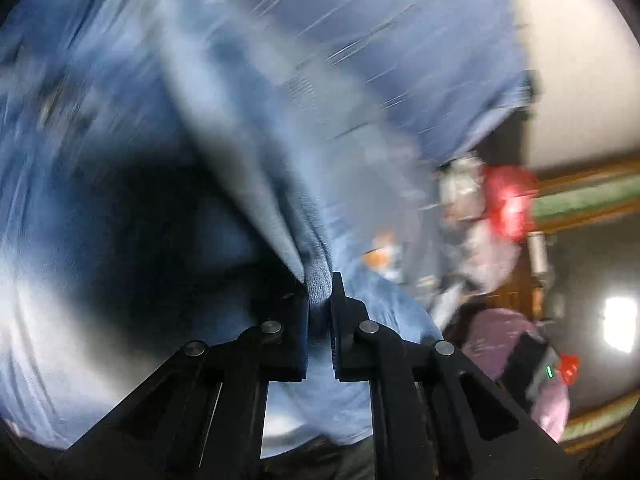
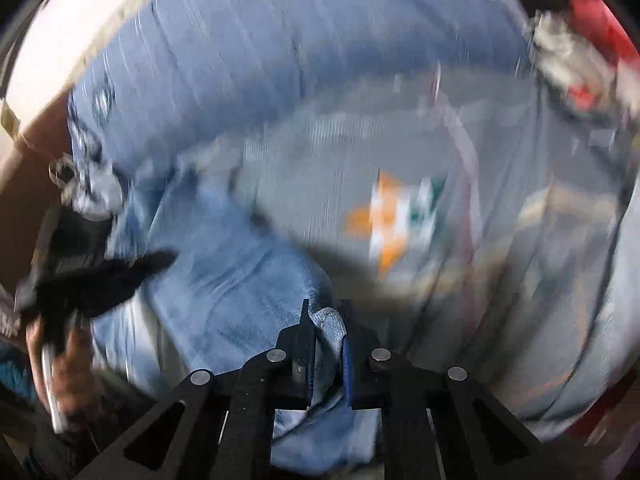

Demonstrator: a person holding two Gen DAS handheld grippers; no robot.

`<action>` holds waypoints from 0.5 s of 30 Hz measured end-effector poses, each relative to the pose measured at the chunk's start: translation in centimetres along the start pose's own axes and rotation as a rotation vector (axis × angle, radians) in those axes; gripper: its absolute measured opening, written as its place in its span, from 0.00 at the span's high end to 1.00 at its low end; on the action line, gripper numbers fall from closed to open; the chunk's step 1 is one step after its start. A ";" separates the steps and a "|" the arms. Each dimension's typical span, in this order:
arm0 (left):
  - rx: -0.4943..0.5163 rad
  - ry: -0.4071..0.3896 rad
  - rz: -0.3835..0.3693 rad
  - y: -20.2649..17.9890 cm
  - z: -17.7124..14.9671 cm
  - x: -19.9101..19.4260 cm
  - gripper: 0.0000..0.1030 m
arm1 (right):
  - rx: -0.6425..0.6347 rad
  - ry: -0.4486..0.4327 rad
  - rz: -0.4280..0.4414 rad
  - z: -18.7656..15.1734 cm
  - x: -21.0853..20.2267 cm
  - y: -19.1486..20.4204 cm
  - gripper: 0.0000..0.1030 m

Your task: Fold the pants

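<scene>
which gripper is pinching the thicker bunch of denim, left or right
The right gripper: its jaws stand wider, around a rolled hem of the pants. The left gripper squeezes a flatter fold.

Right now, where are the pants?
The pants are pinched in both grippers: the left gripper clamps a fold bottom-centre in its view, and the right gripper clamps another edge in its view.

surface: blue bedsheet [image 2: 280,40] | on it: pants [image 2: 224,264], blurred
</scene>
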State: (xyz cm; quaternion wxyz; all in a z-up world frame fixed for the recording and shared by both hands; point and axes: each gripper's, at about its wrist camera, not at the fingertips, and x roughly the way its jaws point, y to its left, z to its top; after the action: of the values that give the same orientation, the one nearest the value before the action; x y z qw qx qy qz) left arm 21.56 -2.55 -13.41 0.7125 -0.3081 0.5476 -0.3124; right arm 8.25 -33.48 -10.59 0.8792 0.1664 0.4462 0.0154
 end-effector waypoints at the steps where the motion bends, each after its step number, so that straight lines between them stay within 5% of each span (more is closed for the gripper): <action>1: 0.025 -0.027 -0.021 -1.3 0.3 -0.7 0.93 | -0.007 -0.029 -0.001 1.3 -0.5 -0.1 0.91; 5: 0.037 -0.086 -0.076 -6.1 0.5 -3.0 0.94 | 0.000 -0.095 0.046 5.4 -2.9 -0.3 0.91; 11: 0.024 -0.133 -0.046 -4.0 -5.6 -6.5 0.94 | 0.007 -0.017 0.185 0.2 -3.8 -0.6 0.91; 15: 0.011 -0.018 0.033 0.0 -8.2 -2.6 0.94 | -0.009 0.129 0.041 -2.1 0.7 -1.3 0.90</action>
State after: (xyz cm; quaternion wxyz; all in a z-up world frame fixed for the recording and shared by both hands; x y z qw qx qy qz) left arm 13.01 -1.31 -13.64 0.7243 -0.2977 0.5443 -0.3008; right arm 6.81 -34.00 -12.67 0.8488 0.1705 0.4983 0.0462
